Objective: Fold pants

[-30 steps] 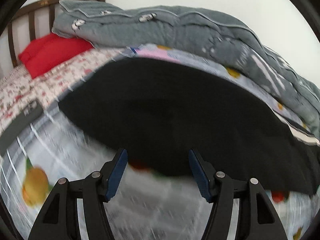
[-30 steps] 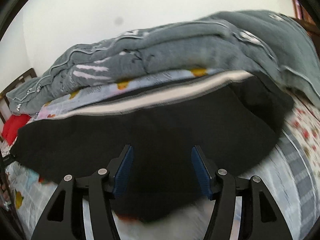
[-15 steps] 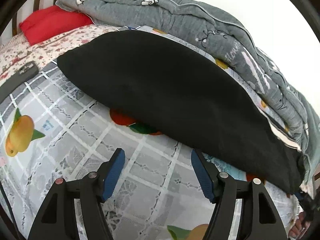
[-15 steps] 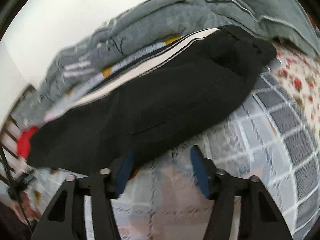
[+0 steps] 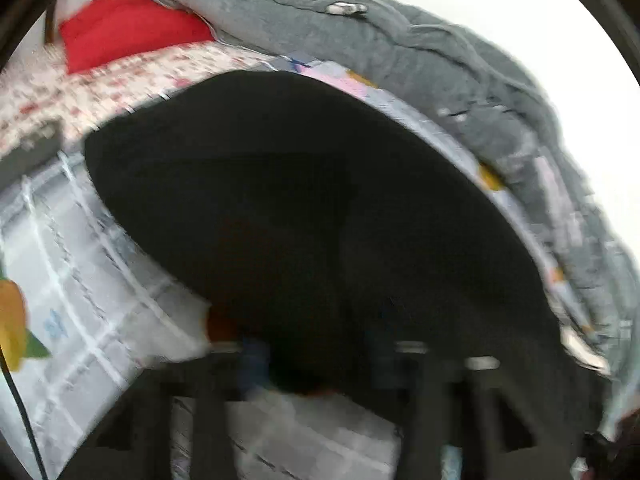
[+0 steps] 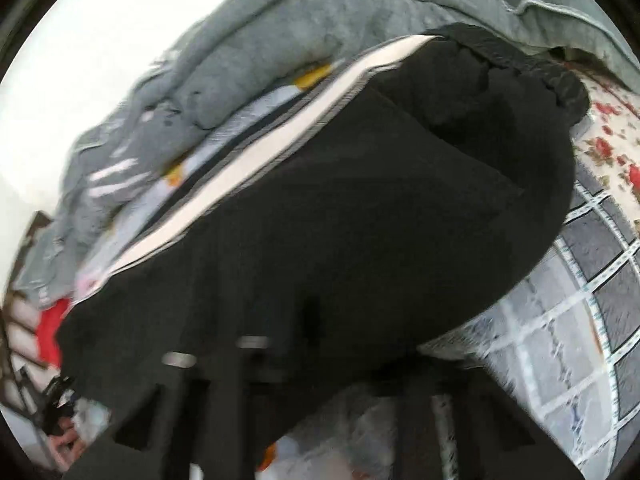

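Both grippers closing in on the near edge of the black pants [image 5: 320,208] on the bed [image 5: 80,280].
Left gripper [image 5: 316,360] and right gripper [image 6: 320,364] are blurred, so I cannot tell their opening; best to pinch only the hem layers, evenly, before lifting.

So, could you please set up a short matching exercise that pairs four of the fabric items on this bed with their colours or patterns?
Things:
1. pants
2. pillow by the headboard
3. bunched quilt along the wall
4. bed sheet near the gripper

Descriptions:
A. grey and white checked grid
B. plain red
C. black, with a gathered waistband
D. grey, with small white motifs

Pairs: 1-C, 2-B, 3-D, 4-A
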